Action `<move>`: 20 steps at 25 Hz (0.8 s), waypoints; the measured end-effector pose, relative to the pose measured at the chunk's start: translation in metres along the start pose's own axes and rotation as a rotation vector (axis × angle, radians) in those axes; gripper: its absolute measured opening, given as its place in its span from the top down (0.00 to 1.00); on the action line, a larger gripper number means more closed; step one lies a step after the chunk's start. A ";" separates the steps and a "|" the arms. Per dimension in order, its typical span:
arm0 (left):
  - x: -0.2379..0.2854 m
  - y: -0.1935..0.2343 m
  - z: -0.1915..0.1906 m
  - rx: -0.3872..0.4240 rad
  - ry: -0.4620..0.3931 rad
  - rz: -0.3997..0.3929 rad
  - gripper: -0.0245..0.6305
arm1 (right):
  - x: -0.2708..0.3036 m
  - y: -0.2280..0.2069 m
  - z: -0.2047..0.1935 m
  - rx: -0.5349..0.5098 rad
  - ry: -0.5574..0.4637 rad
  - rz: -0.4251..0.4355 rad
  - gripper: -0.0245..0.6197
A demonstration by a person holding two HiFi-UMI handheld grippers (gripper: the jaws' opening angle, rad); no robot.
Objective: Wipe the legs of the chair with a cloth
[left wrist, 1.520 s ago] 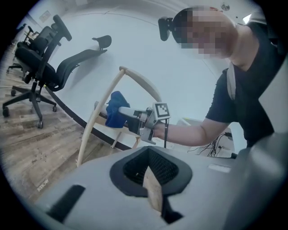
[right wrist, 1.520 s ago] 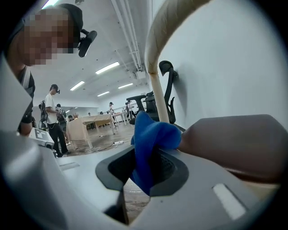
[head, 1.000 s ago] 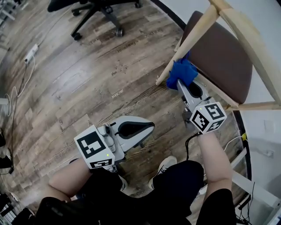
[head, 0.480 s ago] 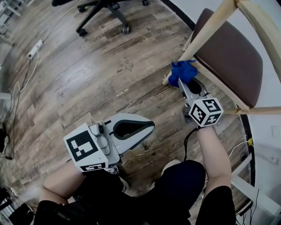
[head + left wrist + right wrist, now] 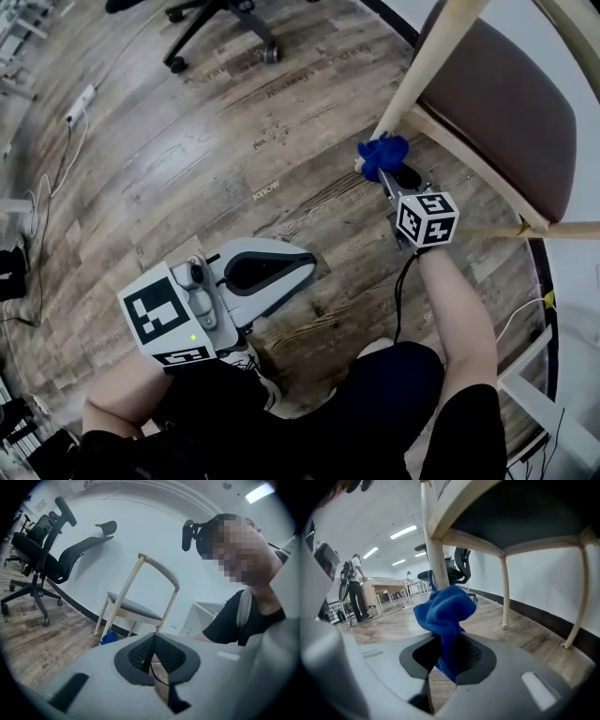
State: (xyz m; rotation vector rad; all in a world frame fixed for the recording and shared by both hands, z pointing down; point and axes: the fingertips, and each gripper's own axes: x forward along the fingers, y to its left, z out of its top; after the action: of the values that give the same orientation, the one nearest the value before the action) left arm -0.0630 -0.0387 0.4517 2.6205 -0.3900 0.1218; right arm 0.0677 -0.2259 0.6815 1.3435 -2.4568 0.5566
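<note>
Head view: the right gripper is pinching a crumpled blue cloth and holding it against the foot of the chair's pale round wooden leg, just above the floor. The leg is slanting up to a smooth brown padded seat framed in the same light wood. In the right gripper view the jaws are closing on a hanging fold of the cloth, its soft, nubby bunch sitting above the dark textured pads and right in front of the leg, with two more slim legs standing off to the right near the wall. The left gripper, grey and rounded, is hovering low over the grainy grey-brown planks, well apart from the chair. In the left gripper view its ribbed black pads are meeting at the tips with nothing between them, and the chair is standing beyond with the cloth at its base. A black office chair on castors is standing at the far end of the floor, and a white power strip is lying at the left.
</note>
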 end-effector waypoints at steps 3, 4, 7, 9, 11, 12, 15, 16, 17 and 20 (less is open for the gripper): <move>-0.003 0.006 -0.004 -0.019 0.007 0.020 0.96 | 0.016 -0.012 -0.037 0.009 0.071 -0.018 0.82; -0.004 0.007 -0.006 -0.018 0.012 0.027 0.95 | 0.021 -0.015 -0.047 0.016 0.090 -0.023 0.82; -0.008 0.015 -0.011 -0.016 0.029 0.054 0.95 | 0.036 -0.023 -0.074 0.019 0.143 -0.030 0.83; -0.013 0.019 -0.014 -0.027 0.036 0.072 0.95 | 0.046 -0.027 -0.088 0.018 0.176 -0.032 0.82; -0.017 0.021 -0.015 -0.038 0.037 0.085 0.95 | 0.056 -0.031 -0.102 0.025 0.209 -0.032 0.82; -0.019 0.021 -0.015 -0.039 0.038 0.090 0.95 | 0.060 -0.033 -0.109 0.026 0.228 -0.033 0.82; -0.027 0.022 -0.018 -0.032 0.045 0.111 0.95 | 0.072 -0.038 -0.131 0.016 0.297 -0.049 0.82; -0.030 0.023 -0.019 -0.031 0.049 0.119 0.95 | 0.075 -0.039 -0.139 0.013 0.321 -0.056 0.82; -0.034 0.023 -0.021 -0.032 0.052 0.127 0.95 | 0.079 -0.039 -0.145 0.011 0.343 -0.061 0.82; -0.042 0.023 -0.022 -0.031 0.055 0.140 0.95 | 0.085 -0.037 -0.155 0.016 0.380 -0.074 0.82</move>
State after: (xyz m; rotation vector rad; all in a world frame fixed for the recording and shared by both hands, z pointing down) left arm -0.1100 -0.0375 0.4750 2.5526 -0.5513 0.2313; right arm 0.0643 -0.2353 0.8618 1.2005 -2.0930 0.7385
